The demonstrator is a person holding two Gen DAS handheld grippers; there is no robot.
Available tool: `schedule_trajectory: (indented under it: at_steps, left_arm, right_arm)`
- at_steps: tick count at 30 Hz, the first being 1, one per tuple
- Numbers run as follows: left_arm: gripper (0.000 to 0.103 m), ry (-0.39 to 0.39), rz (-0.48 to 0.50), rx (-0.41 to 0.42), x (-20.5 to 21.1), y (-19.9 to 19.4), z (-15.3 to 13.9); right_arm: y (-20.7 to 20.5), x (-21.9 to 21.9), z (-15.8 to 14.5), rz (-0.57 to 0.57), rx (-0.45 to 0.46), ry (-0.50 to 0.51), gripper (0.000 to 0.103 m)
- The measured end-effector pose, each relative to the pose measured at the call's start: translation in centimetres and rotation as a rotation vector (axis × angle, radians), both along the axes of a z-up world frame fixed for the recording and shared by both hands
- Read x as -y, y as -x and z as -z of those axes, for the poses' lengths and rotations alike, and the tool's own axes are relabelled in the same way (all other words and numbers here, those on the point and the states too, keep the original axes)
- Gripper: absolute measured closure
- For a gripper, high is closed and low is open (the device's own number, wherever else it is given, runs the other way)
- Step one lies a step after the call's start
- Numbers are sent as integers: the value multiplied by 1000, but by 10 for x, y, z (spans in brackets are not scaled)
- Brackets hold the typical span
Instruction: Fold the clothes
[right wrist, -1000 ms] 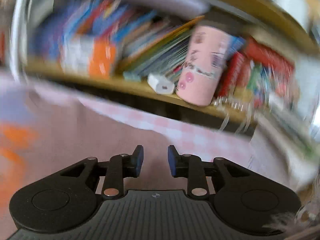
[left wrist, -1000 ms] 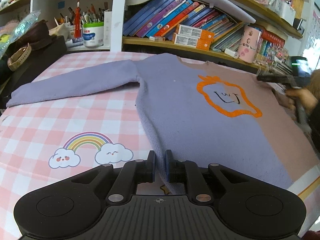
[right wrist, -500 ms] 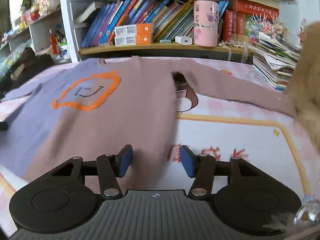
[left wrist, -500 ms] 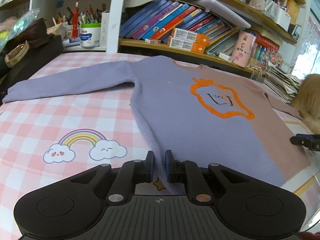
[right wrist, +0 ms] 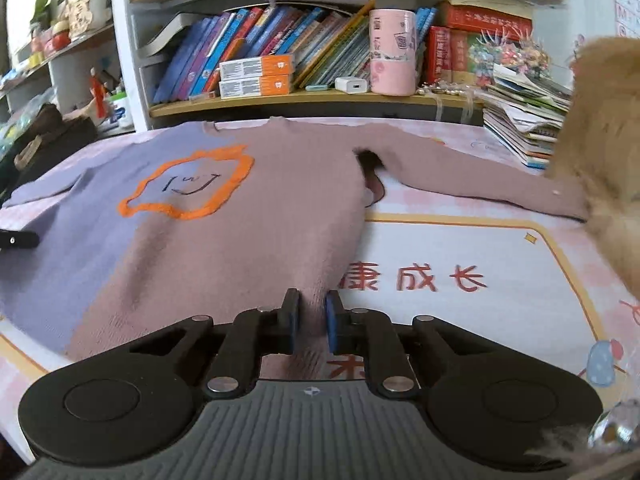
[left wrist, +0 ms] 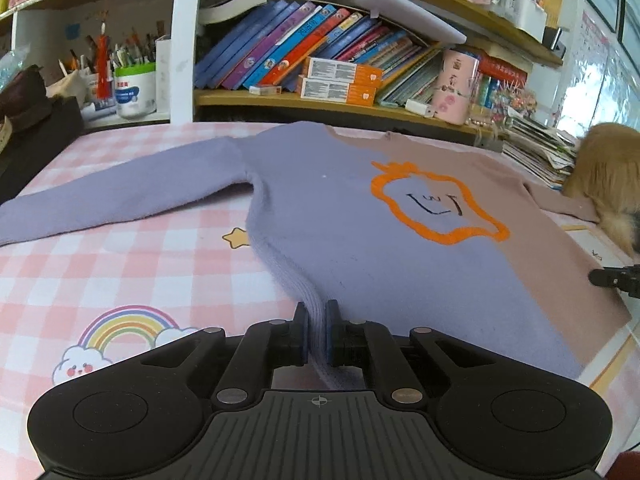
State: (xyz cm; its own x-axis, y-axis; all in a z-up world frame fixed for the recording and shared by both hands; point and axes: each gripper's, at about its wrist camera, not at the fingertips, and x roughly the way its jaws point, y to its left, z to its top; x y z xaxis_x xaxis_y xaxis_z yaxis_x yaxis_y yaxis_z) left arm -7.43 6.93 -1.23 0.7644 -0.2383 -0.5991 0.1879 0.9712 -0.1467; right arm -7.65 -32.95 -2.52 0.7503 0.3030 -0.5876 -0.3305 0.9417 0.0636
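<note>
We have the sweater [left wrist: 340,216] spread flat, front up, on the tabletop [left wrist: 120,272] below the bookshelf [right wrist: 320,96]. Left tongs [left wrist: 317,334] pinch its lilac hem corner, right tongs [right wrist: 311,320] its mauve one; next, we judge, both corners lift together towards the collar.

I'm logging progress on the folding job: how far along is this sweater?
Early. Done: the sweater lies spread flat on the table, both sleeves out. In hand: the left gripper pinches the purple hem corner and the right gripper has closed on the pink hem corner. Left: every fold; no sleeve or hem is turned over yet.
</note>
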Motion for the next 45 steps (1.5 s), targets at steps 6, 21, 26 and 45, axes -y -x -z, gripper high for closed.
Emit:
schedule_trajectory:
  at_steps: [6,21,26,45]
  left_arm:
    - [96,32,-40,-9,-22,5,-3]
    - [86,38,-39,-25,-9,23,-2]
    - [92,51,-26,-29,-6,24,-2]
    - [77,-75,-42,40,6,31,-4]
  right_arm:
    - [1,-9,1,-54,-9,-2,89]
    - [10,7,3,-57,-2,-37,87]
    - [8,12,4,-25,9,-42,88]
    - [18,0,-3,-59,80,18,51]
